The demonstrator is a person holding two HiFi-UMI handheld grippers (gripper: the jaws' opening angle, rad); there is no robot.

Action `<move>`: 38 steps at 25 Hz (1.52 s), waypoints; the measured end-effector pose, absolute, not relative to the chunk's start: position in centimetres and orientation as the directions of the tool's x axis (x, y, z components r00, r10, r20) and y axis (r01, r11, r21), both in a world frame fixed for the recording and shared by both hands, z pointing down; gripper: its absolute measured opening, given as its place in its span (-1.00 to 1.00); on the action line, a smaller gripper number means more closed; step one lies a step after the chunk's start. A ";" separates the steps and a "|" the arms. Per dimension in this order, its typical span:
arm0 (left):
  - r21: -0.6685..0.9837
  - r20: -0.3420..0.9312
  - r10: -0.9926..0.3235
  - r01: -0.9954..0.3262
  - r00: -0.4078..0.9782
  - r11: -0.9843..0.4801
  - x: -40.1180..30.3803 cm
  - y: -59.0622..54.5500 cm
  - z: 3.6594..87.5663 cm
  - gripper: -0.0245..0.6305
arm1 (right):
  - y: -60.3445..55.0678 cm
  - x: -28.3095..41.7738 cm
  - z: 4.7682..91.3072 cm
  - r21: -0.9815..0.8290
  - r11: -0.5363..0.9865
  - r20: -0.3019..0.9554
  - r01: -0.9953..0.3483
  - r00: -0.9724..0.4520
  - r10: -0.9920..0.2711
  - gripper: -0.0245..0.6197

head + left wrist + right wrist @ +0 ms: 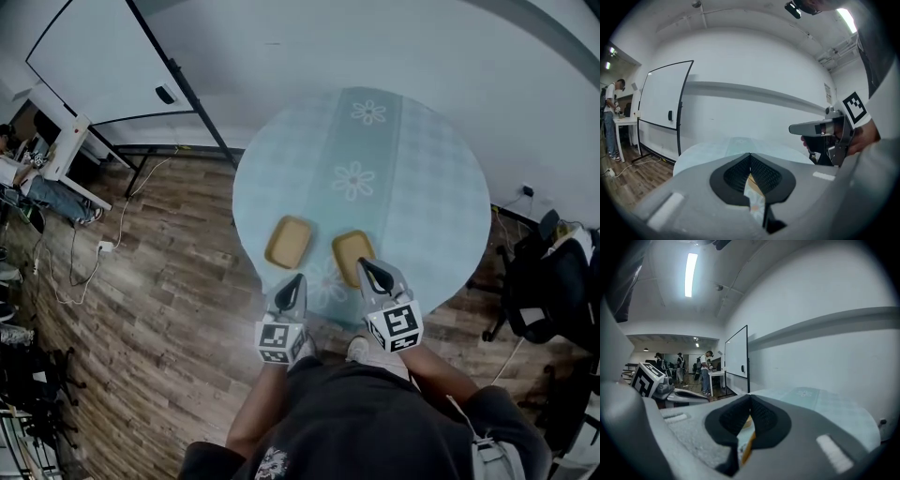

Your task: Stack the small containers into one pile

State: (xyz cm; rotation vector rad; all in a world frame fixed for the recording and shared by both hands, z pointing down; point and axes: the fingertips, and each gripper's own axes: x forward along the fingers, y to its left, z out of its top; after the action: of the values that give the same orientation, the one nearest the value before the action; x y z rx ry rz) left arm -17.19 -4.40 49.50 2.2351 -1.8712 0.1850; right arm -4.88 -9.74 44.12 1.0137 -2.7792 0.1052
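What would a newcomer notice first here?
A left yellow rectangular container and a right yellow rectangular container lie apart, unstacked, by the near edge of the round blue-clothed table. The left hand-held gripper and right hand-held gripper hover by them, both shut, empty.

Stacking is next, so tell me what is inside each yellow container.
Both look empty. The left container shows its whole bare floor; the right container has its near corner hidden behind the right hand-held gripper.

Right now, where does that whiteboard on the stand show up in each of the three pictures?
Head view: whiteboard in the upper left corner.
Left gripper view: whiteboard left of centre.
Right gripper view: whiteboard near the centre.
Shared landmark: the round table.
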 end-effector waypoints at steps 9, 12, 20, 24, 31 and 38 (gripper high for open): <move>0.063 0.269 -0.946 -0.983 0.183 -0.173 -22.9 -4.2 52.1 -0.91 | -8.2 -11.3 45.9 -0.019 0.778 0.243 -0.628 -0.758 -0.606 -0.92; 0.067 0.285 -0.941 -0.983 0.183 -0.172 -24.2 -4.0 53.0 -0.91 | -7.7 -12.6 46.7 -0.022 0.775 0.262 -0.631 -0.752 -0.605 -0.92; 0.095 0.302 -0.929 -0.977 0.212 -0.192 -27.3 -4.2 55.9 -0.91 | -6.9 -15.9 50.2 -0.028 0.757 0.319 -0.652 -0.724 -0.612 -0.92; 0.104 0.316 -0.921 -0.973 0.226 -0.204 -27.9 -4.5 57.9 -0.91 | -6.3 -16.5 52.6 -0.032 0.750 0.354 -0.661 -0.709 -0.610 -0.92; 0.116 0.331 -0.910 -0.968 0.248 -0.222 -29.3 -5.4 60.6 -0.91 | -6.1 -18.0 56.6 -0.034 0.747 0.408 -0.664 -0.691 -0.596 -0.92; 0.136 0.318 -0.905 -0.959 0.282 -0.250 -29.0 -5.9 62.4 -0.90 | -6.3 -18.0 59.2 -0.060 0.704 0.427 -0.708 -0.656 -0.623 -0.92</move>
State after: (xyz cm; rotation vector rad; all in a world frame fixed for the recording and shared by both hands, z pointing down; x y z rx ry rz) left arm -29.01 -5.92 62.36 2.2547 -1.7013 0.2496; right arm -17.96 -6.27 59.20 1.0348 -2.5362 0.3131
